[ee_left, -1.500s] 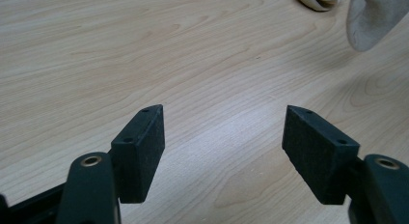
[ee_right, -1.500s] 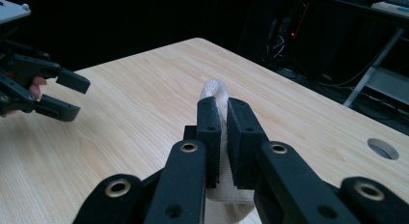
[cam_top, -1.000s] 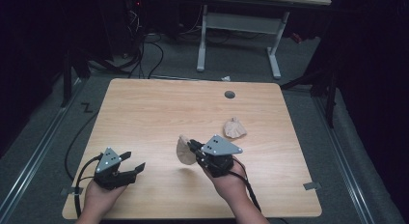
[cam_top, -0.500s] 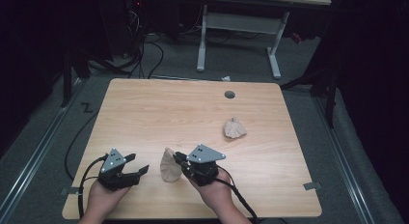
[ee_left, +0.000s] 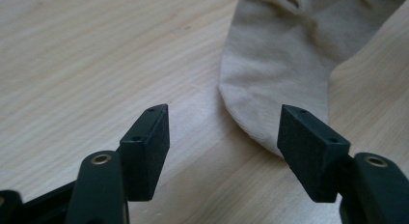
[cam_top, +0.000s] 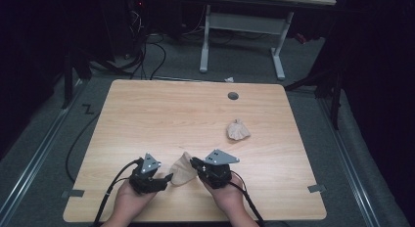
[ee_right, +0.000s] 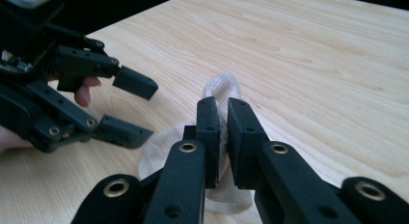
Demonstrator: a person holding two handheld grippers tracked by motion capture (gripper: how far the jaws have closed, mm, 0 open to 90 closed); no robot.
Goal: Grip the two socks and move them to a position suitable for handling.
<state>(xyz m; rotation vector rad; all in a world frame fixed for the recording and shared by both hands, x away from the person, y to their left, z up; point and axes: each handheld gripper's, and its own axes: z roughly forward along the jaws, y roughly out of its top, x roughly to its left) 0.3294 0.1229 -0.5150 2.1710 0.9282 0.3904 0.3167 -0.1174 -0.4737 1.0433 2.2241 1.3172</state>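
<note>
Lowered since a second ago, the limp beige fabric sock (cam_top: 182, 169) now rests on the table's near edge, pinched by the right gripper (ee_right: 223, 119). Left gripper (ee_left: 224, 137), jaws just narrowing but empty, nears its toe; soft, light cloth, best gripped at an edge.

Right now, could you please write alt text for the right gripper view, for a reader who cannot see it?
The right gripper, its two black jaws shut, pinches a beige fabric sock that trails onto the light wooden table. At the left, the left gripper reaches toward the sock with its jaws apart and nothing between them.
</note>
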